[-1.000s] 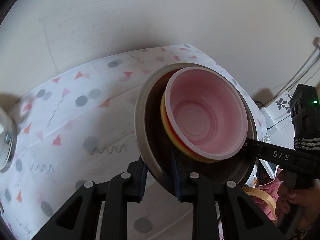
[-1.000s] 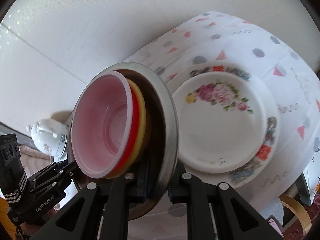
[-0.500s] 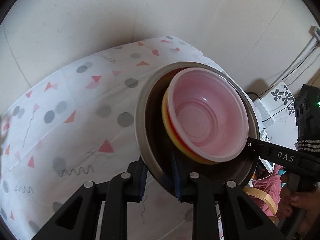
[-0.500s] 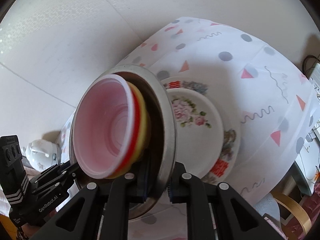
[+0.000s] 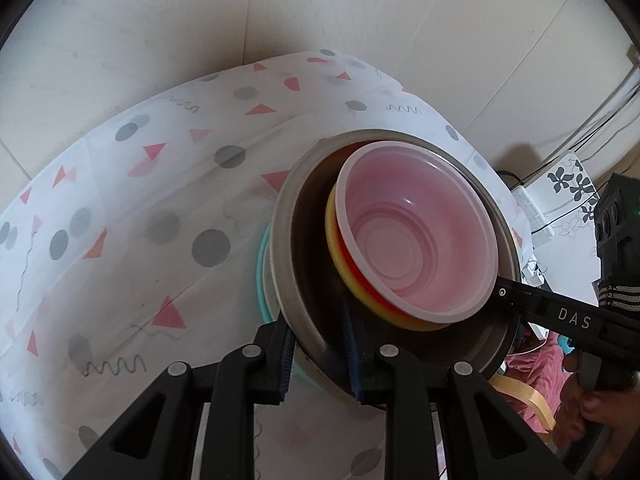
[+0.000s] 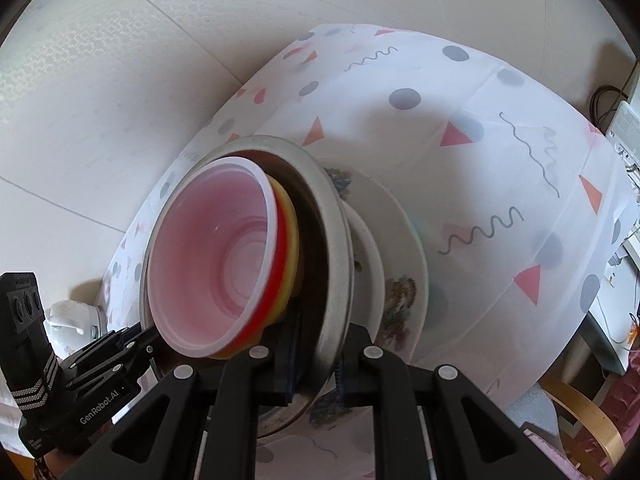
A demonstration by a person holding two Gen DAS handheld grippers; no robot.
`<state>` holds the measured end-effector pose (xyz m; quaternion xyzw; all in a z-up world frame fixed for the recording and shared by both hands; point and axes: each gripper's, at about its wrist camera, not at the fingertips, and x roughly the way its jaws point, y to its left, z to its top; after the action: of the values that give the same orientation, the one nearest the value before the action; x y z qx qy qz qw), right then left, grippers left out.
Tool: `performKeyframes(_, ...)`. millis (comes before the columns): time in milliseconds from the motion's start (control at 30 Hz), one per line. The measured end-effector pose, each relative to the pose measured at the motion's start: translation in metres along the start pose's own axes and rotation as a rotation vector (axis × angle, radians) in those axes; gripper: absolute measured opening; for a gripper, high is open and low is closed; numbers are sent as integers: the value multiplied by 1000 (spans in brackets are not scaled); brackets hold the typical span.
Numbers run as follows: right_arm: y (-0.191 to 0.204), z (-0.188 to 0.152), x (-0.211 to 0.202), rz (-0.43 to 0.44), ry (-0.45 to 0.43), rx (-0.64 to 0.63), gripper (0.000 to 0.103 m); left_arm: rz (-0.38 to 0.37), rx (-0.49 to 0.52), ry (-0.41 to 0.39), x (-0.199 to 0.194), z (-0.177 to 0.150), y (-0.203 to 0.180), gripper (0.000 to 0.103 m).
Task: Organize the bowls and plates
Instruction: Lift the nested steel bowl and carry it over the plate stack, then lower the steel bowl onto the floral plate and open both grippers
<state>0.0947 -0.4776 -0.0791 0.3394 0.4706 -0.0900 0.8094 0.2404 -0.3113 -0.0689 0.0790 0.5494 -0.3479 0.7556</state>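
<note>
Metal bowl [image 5: 288, 264] tilted, mouth sideways, above flowered plate [image 6: 400, 248]. Clamped at rim by left gripper [image 5: 318, 354] and right gripper [image 6: 316, 364]. Pink bowl [image 5: 416, 240] nested inside.

Patterned tablecloth [image 5: 152, 208], white kettle [image 6: 72, 320]

A table [image 6: 500, 128] draped in a white translucent cloth printed with grey dots, coral triangles and squiggles stands against a cream textured wall [image 5: 360, 20] with faint seams. Black cables [image 5: 592, 136] run down the wall. A curved pale wooden chair frame [image 6: 580, 412] shows beside the table edge.
</note>
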Motion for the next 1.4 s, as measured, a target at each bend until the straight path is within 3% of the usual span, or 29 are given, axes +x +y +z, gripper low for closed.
performKeyframes(500, -13, 0, 4, 2, 5, 26, 14, 7, 6, 23, 17, 2, -3, 23)
performKeyframes(1400, -18, -6, -2, 17, -29, 103, 15, 2, -31, 3, 3, -7, 3, 27)
